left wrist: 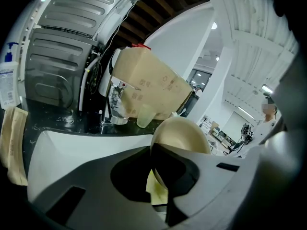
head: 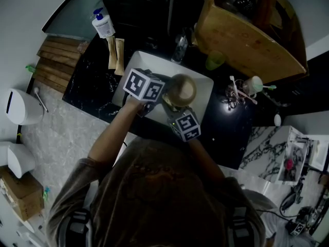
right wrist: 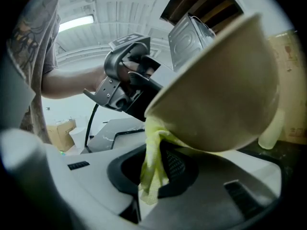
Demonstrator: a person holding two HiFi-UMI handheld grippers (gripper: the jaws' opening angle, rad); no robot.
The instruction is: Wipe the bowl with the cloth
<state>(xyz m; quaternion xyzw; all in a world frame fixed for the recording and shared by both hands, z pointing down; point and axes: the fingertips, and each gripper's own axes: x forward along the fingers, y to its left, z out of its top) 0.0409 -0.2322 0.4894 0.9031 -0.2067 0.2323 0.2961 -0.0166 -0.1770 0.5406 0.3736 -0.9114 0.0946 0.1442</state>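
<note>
Closest to me, my right gripper (right wrist: 156,169) has its jaws pinched tight on the yellow cloth (right wrist: 153,145). A bunched tail hangs down between them, and the top of the cloth is pressed against the underside of the bowl (right wrist: 220,90). The bowl sits directly above and just ahead of those jaws, tipped on its side, touching the cloth but not the gripper itself.

My left gripper (left wrist: 160,176) is clamped over the bowl's rim from the opposite side, one jaw inside and one outside, so the bowl is held up in the air rather than resting on anything.

To wipe well, I judge the left grip should stay firm and steady while I drag the cloth around the curved outer wall in short arcs. Light pressure is best, so the rim doesn't twist out of the jaws. I'd also keep enough cloth bunched forward that the bare jaw tips never scrape the bowl.

Below both grippers is the white basin (head: 154,66), set into the dark tabletop (head: 226,138). Farther back stand a soap bottle (head: 104,24) and a large tan box (head: 247,40).
</note>
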